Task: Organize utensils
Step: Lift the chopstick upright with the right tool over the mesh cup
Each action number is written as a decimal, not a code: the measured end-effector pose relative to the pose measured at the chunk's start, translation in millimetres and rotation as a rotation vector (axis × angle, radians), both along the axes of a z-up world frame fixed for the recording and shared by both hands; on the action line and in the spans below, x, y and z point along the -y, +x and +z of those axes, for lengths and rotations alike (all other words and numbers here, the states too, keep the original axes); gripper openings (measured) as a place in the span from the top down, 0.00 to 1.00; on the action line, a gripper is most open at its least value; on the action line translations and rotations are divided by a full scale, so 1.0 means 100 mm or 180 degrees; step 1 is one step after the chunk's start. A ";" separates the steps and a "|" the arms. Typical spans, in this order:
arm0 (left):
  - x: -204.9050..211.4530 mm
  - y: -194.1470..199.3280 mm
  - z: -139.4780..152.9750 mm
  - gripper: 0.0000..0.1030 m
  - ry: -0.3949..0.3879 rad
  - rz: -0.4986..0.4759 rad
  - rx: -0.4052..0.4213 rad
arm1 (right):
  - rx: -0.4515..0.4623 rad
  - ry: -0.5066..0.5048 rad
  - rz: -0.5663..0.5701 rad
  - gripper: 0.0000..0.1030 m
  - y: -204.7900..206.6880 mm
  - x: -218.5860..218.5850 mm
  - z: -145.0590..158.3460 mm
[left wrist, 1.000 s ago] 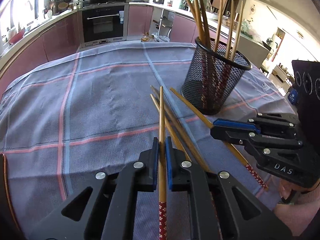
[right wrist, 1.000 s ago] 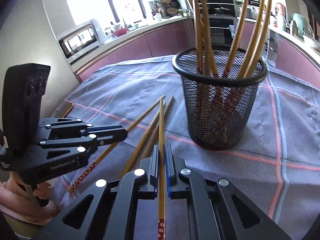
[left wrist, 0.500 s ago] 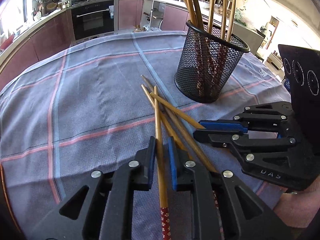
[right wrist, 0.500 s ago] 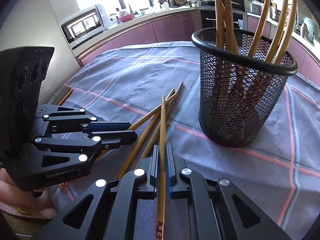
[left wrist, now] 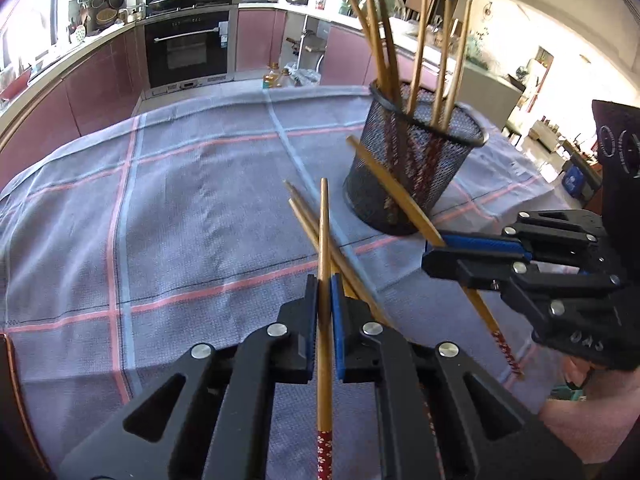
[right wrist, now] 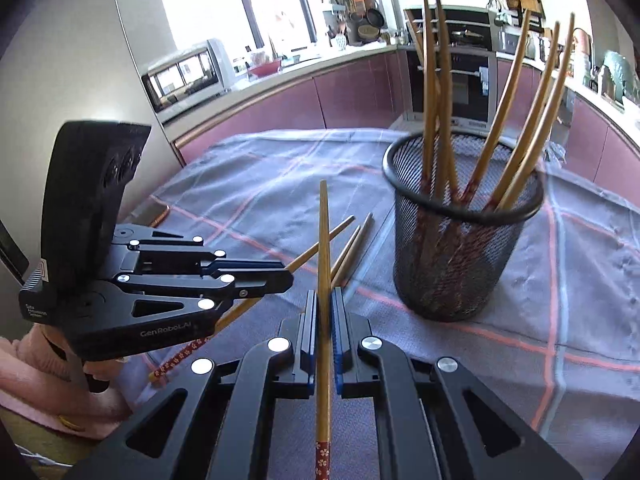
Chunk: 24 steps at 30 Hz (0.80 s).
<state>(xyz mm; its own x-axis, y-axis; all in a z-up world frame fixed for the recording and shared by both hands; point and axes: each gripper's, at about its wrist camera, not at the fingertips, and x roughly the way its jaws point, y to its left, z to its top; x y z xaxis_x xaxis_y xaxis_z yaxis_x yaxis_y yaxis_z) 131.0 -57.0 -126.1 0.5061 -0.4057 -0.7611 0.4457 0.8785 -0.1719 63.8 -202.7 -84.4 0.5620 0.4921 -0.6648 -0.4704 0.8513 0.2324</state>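
Two bamboo chopsticks are each pinched in a gripper above the checked grey tablecloth [left wrist: 192, 208]. The left gripper [left wrist: 325, 280] has its blue-padded jaws pressed together on one chopstick [left wrist: 324, 240], which runs straight out along the fingers, its red flowered end [left wrist: 324, 454] toward the camera. The right gripper [right wrist: 325, 294] clamps a second chopstick [right wrist: 324, 240] the same way, tip forward, patterned end at the bottom edge of its own view. In the left wrist view that second stick slants up from the right gripper's jaws toward the black mesh holder [left wrist: 416, 172], its tip lying across the holder's side in the picture. Two more loose chopsticks [left wrist: 308, 220] lie crossed on the cloth just beyond the left gripper, near the holder's foot. The holder stands upright on the cloth and carries several chopsticks [right wrist: 436, 92], patterned ends down, fanned against its rim. A pink sleeve [right wrist: 44, 380] shows behind the left gripper
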 end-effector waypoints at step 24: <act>-0.21 -0.29 1.23 0.93 -0.0860 -0.0351 0.0622 | 0.0647 0.0473 -0.0225 0.94 -0.08 0.52 0.84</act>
